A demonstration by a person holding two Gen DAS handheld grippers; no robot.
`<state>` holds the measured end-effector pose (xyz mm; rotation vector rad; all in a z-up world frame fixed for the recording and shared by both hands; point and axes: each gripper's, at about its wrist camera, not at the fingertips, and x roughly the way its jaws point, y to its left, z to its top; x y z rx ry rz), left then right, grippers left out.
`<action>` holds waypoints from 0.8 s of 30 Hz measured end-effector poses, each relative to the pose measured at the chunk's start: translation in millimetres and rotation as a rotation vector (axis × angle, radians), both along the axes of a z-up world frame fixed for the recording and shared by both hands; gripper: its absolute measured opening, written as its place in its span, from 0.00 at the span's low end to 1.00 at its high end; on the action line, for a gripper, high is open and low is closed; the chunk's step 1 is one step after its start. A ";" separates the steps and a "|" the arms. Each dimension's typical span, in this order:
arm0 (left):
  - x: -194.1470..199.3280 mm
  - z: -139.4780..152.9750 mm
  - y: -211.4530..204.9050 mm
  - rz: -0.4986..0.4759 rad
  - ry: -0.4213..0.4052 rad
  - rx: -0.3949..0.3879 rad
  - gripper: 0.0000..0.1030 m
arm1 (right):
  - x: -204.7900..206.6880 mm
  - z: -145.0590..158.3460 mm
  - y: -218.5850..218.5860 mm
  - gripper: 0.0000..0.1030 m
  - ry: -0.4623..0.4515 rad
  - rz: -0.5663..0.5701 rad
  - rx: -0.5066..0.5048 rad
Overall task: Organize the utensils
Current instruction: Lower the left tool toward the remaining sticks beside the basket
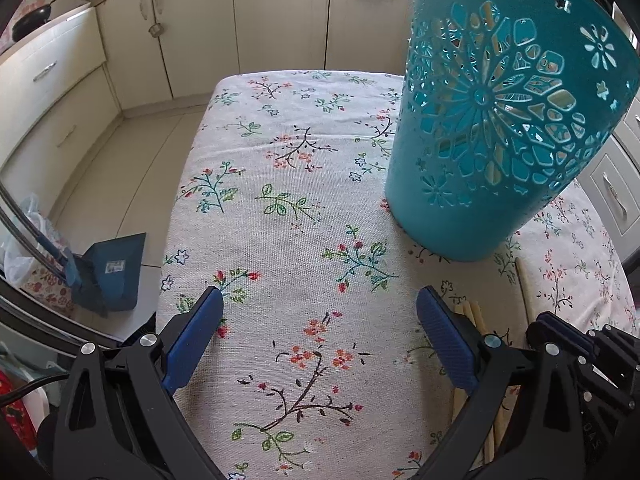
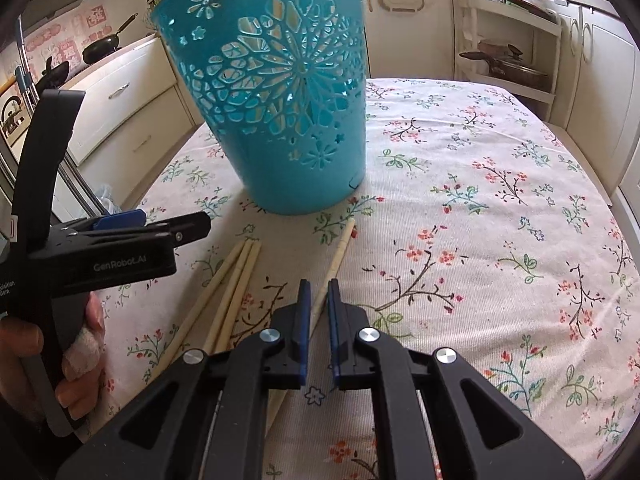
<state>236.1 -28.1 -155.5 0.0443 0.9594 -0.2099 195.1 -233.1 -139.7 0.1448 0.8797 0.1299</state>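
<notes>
Lone chopstick [image 2: 334,264] between the nearly closed right tool [image 2: 319,284] pads.

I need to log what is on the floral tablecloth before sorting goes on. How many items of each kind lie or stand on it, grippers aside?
Chopsticks: 4, three lying side by side and one apart, its near part between the right gripper's pads.
Teal cut-out holder: 1, standing upright.
Total: 5

Soft daylight; fisheye-bent, perhaps vignetted edges
</notes>
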 end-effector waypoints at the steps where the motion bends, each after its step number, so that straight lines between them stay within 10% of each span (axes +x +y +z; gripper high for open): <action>1: 0.4 -0.2 0.4 0.000 0.003 -0.003 0.91 | 1.4 0.1 0.0 0.09 0.000 -0.001 0.004; 24: -1.7 -0.5 -4.6 -0.022 0.004 0.016 0.91 | 1.6 -1.1 -2.7 0.09 -0.001 -0.005 0.039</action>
